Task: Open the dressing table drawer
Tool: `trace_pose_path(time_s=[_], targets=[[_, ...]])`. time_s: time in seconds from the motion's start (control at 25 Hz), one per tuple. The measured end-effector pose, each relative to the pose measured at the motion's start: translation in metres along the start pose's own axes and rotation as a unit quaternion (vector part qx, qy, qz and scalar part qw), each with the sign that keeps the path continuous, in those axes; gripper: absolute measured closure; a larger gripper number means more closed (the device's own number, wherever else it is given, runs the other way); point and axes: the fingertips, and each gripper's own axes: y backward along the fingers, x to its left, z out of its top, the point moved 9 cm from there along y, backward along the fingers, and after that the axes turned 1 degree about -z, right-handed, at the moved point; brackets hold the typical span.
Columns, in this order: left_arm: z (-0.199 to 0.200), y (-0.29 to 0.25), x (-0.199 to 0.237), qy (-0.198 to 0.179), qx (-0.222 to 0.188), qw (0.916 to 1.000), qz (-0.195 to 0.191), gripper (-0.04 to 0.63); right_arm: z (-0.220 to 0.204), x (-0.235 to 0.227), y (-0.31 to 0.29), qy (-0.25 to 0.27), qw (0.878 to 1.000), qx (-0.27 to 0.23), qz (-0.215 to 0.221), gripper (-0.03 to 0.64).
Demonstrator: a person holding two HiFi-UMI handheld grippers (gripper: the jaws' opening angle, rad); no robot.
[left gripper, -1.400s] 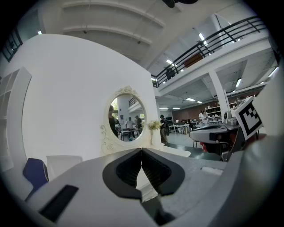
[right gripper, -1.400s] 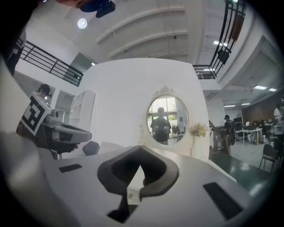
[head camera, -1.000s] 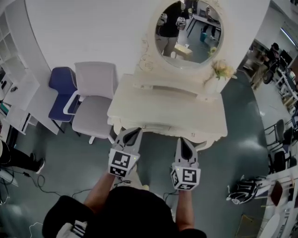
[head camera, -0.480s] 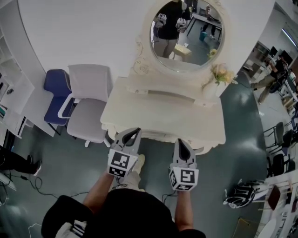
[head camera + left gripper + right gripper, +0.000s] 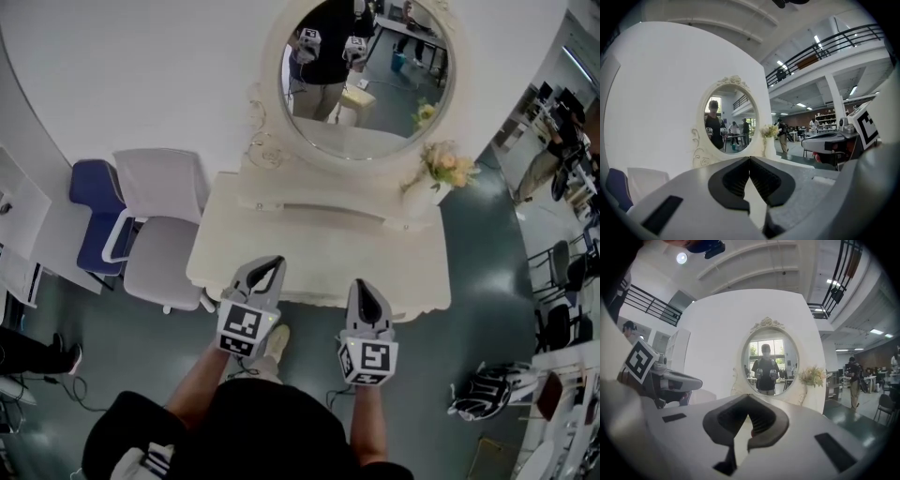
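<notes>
The cream dressing table (image 5: 319, 251) stands against the white wall under its oval mirror (image 5: 361, 75). Its drawer front is hidden below the top's front edge in the head view. My left gripper (image 5: 270, 264) hangs over the left part of that front edge, shut and holding nothing. My right gripper (image 5: 360, 286) is level with it at the front edge's right part, also shut and holding nothing. In the left gripper view the shut left gripper (image 5: 749, 159) points at the mirror (image 5: 729, 122). In the right gripper view the right gripper (image 5: 748, 398) faces the mirror (image 5: 769, 362).
A vase of flowers (image 5: 436, 173) stands on the table's back right corner. A pale grey chair (image 5: 159, 234) and a blue chair (image 5: 94, 211) stand left of the table. A bag (image 5: 483, 392) lies on the floor at the right. A person (image 5: 553, 150) stands far right.
Both grippers have moved toward the dressing table and now overlap its front edge. The drawer front, visible earlier, has slipped out of sight under the top. Both grippers stayed shut.
</notes>
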Motion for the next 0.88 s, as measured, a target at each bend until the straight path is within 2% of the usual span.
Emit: trace_pose_path(time_s=[0.44,0.88], targets=[[0.001,-0.079,0.061,0.008,0.013,0.9998,-0.012,0.592,0.007,-0.016,-0.097,0.001,1.0,0.007,-0.007,0.618],[-0.013,-0.123,0.124,0.021,0.025,0.9995,0.002,0.592,0.003,-0.011,-0.182,-0.005,1.0,0.006,0.004,0.618]])
